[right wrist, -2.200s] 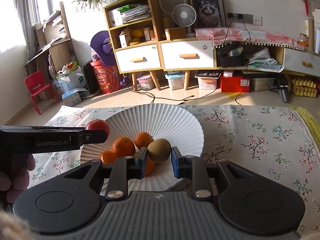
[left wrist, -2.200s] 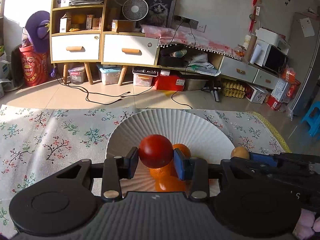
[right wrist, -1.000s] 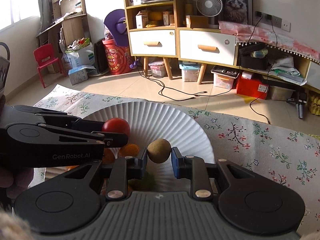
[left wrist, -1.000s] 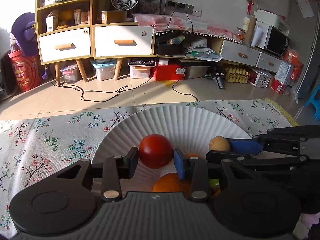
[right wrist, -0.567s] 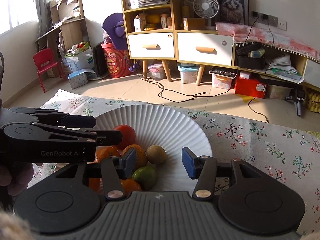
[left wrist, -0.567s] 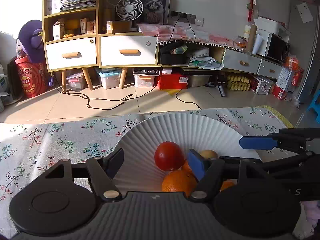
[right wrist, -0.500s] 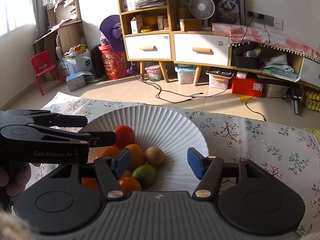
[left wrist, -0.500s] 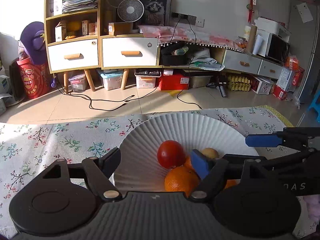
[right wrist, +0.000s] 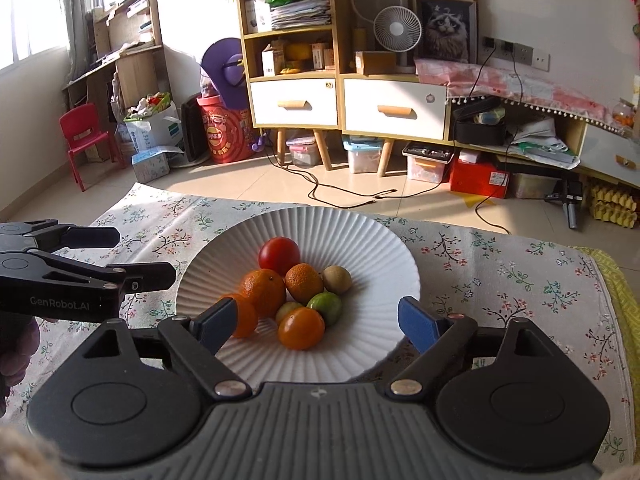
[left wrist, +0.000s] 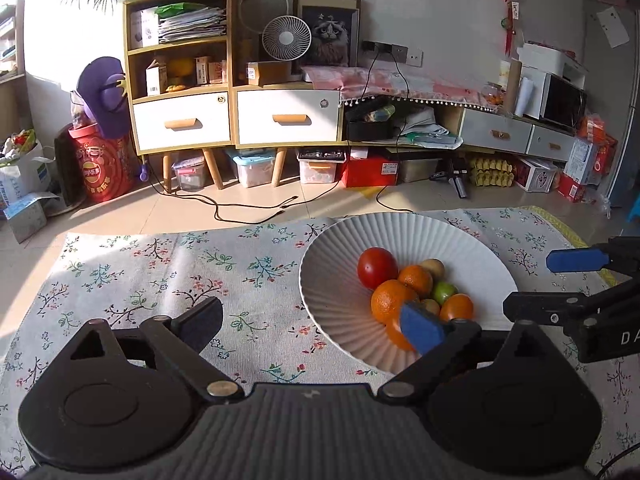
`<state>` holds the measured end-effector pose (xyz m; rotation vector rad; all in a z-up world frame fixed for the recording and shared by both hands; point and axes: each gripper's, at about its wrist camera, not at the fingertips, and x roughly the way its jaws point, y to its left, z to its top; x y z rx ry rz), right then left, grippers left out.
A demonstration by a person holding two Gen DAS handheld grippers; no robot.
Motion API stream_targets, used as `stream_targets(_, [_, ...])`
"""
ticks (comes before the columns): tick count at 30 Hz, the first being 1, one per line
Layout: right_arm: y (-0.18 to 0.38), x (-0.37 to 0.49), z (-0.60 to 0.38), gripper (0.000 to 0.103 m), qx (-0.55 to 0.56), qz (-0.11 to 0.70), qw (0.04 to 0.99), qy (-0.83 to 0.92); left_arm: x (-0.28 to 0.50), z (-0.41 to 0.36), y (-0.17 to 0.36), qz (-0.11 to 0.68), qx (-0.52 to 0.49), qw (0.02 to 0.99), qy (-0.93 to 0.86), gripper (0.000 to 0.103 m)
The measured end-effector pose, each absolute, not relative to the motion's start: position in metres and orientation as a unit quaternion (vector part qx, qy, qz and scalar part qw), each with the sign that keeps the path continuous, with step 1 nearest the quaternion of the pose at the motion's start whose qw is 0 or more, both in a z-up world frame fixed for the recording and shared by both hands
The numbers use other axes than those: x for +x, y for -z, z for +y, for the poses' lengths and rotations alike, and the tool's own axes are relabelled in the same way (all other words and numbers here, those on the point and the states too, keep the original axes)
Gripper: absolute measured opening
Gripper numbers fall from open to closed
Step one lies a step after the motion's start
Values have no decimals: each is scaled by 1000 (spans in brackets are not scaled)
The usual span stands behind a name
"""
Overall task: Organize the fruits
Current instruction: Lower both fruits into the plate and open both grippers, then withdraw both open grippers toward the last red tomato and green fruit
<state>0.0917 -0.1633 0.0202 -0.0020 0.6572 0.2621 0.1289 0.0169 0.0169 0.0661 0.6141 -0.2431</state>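
A white ribbed plate [left wrist: 472, 240] [right wrist: 376, 248] sits on the floral tablecloth and holds several fruits: a red tomato [left wrist: 377, 267] [right wrist: 279, 255], oranges [left wrist: 392, 306] [right wrist: 264, 291], a brown kiwi [left wrist: 433, 267] [right wrist: 337, 279] and a green lime [left wrist: 443, 292] [right wrist: 326, 306]. My left gripper [left wrist: 316, 330] is open and empty, drawn back to the left of the plate. My right gripper [right wrist: 316, 324] is open and empty, just in front of the plate. Each gripper shows in the other's view: the right one [left wrist: 576, 284] and the left one [right wrist: 112, 256].
The floral tablecloth [left wrist: 160, 272] [right wrist: 520, 280] covers the table, with its far edge toward the tiled floor. Beyond stand a wooden shelf with white drawers [left wrist: 236, 120], storage boxes, cables and a red child's chair [right wrist: 86, 136].
Both grippers opened and let go: the tomato and the kiwi now lie on the plate with the other fruits. Both grippers pulled back and the left one shifted left.
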Motion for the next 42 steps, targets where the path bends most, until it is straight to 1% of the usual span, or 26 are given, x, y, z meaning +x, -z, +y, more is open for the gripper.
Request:
stream_targets(7, [-22,73,-157,91,6,319,938,-132,101,36,-18,304,43,946,108,97])
stream_targets(18, [-14,50,-145,97,18,316,937,-148,75,53,-8,328,47,938,101,97])
stream_targets(23, [-10,44,-140,100,18,320,934,-158,62,64,5,342,12,935,91,97])
stream_targets(26, [-6,44,-143,100,27,324,933,-154,60,64,11,361,13,928,88,97])
stream_targets(32, [-4,41,-143,100,35,323,933,-152,50,65,12,357,9,928,101,97])
stream_targets(42, [6,36,-134,101,18,331,927,-173,35,62,23,362,16,922,135,97])
